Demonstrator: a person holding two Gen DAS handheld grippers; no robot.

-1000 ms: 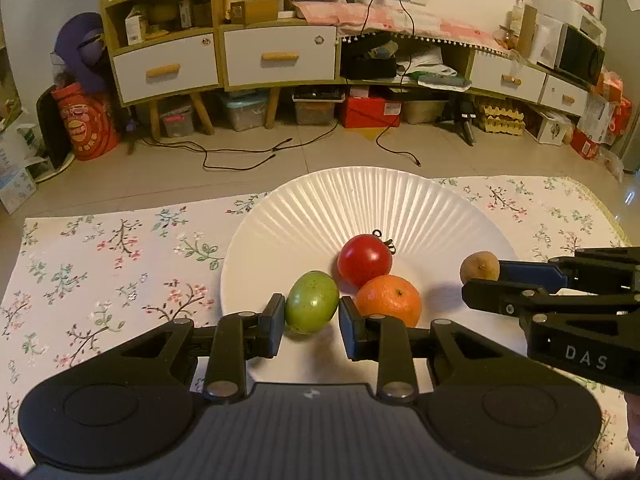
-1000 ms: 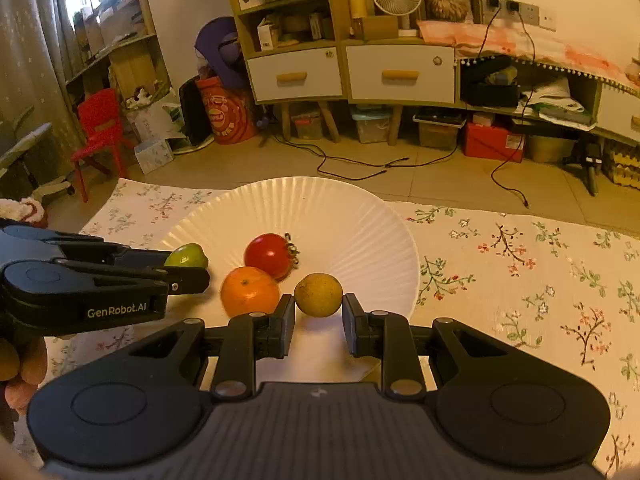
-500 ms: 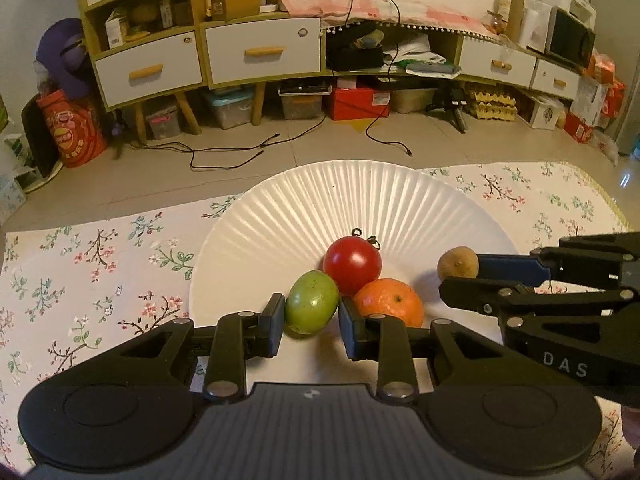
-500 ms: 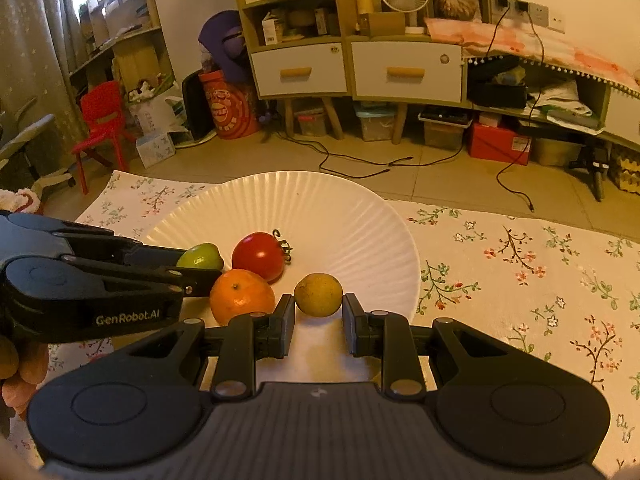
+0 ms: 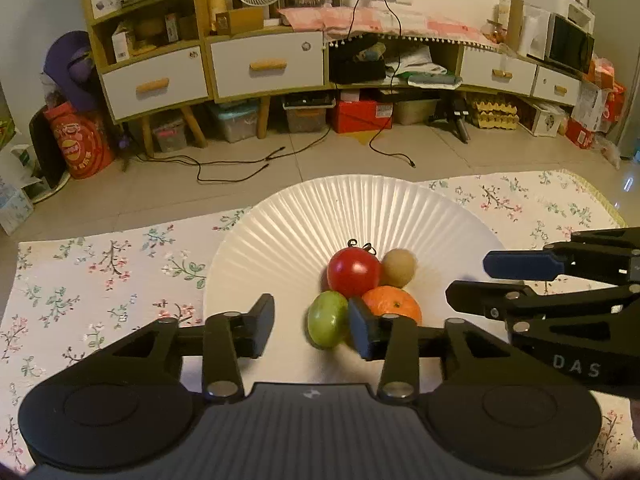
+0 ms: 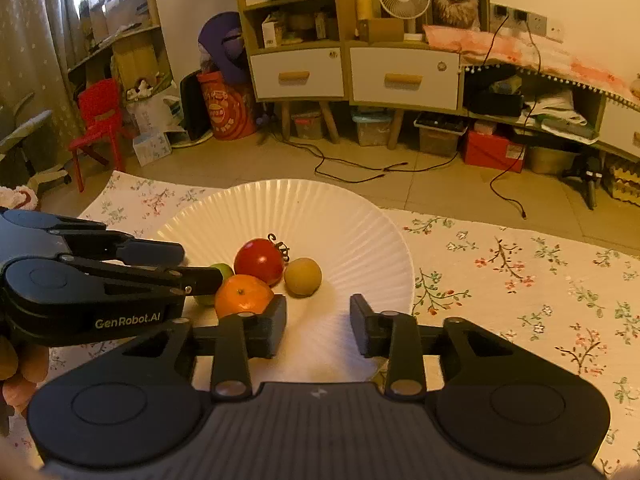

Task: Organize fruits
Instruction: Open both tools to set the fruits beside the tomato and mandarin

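Nearest the left wrist camera, the left claw (image 5: 311,322) is spreading; the green fruit (image 5: 327,319) lies between its fingers, against the right one and clear of the other. The right claw (image 6: 318,322) is spreading too, with nothing between its fingers. Just beyond, the orange (image 6: 243,295), the red tomato (image 6: 259,261) and the small brown fruit (image 6: 303,276) cluster with the green one on the white ribbed plate (image 6: 352,232), which sits on the floral-clothed counter (image 6: 520,272). These fruits look light, round and prone to rolling; the tomato likely bruises easily, so a gentle pinch across the widest middle suits best.
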